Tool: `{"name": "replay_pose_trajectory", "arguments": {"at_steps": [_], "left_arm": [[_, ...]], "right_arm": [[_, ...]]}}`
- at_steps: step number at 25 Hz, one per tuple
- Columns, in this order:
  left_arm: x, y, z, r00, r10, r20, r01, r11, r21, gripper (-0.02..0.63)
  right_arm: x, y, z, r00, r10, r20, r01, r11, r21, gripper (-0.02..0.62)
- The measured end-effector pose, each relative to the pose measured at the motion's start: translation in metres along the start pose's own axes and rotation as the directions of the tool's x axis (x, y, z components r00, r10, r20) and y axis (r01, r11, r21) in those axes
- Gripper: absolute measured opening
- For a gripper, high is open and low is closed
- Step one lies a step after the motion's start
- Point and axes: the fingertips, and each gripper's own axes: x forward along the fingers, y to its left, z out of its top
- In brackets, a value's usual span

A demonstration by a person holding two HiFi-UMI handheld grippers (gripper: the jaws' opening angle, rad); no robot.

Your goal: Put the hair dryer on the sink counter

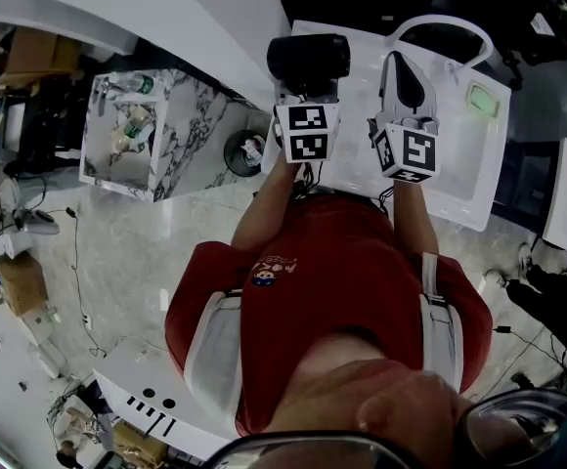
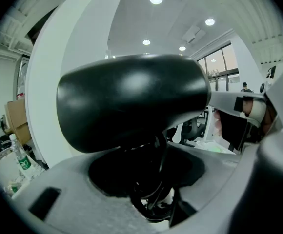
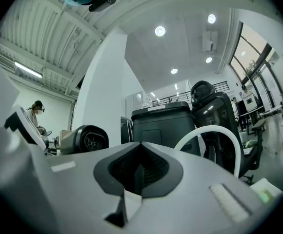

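No writing can be read anywhere. A small emblem (image 1: 266, 270) is printed on the red shirt, but its letters are too small, and the green label on the bottle (image 2: 21, 159) at the lower left of the left gripper view is just as illegible. Black-and-white square markers are carried on the cubes of both grippers.

The black hair dryer (image 1: 309, 57) is held in the upper middle of the head view, over the left edge of the white sink counter (image 1: 459, 198); whether it touches the counter cannot be told. The left gripper (image 1: 306, 94) is clamped on its handle. This grip is shown only in the left gripper view, where the handle drops between the fingers and the barrel fills the centre.

The right gripper (image 1: 408, 86) is seen just to the right, its fingers pressed together with nothing between them. Only its own view shows the dryer's round grille end — at middle left — and a black chair (image 3: 212, 106) behind the white arched faucet (image 3: 210, 135).
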Motion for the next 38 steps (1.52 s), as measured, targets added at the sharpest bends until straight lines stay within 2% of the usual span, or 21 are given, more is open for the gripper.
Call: {"name": "replay_pose_trajectory", "arguments": {"at_steps": [14, 22, 38], "left_arm": [[0.027, 0.003, -0.059, 0.987, -0.023, -0.159, 0.019, 0.999, -0.029, 0.199], [0.037, 0.0, -0.088, 0.977, -0.036, -0.212, 0.03, 0.999, -0.032, 0.199], [0.048, -0.007, -0.152, 0.921, -0.039, -0.388, 0.039, 0.999, -0.008, 0.199]], "right_arm": [[0.003, 0.0, -0.013, 0.999, -0.01, -0.033, 0.01, 1.0, 0.004, 0.002], [-0.002, -0.003, -0.02, 0.999, -0.018, -0.044, 0.018, 1.0, 0.011, 0.002], [-0.012, -0.012, -0.031, 0.997, -0.032, -0.065, 0.033, 0.999, 0.014, 0.002]]}}
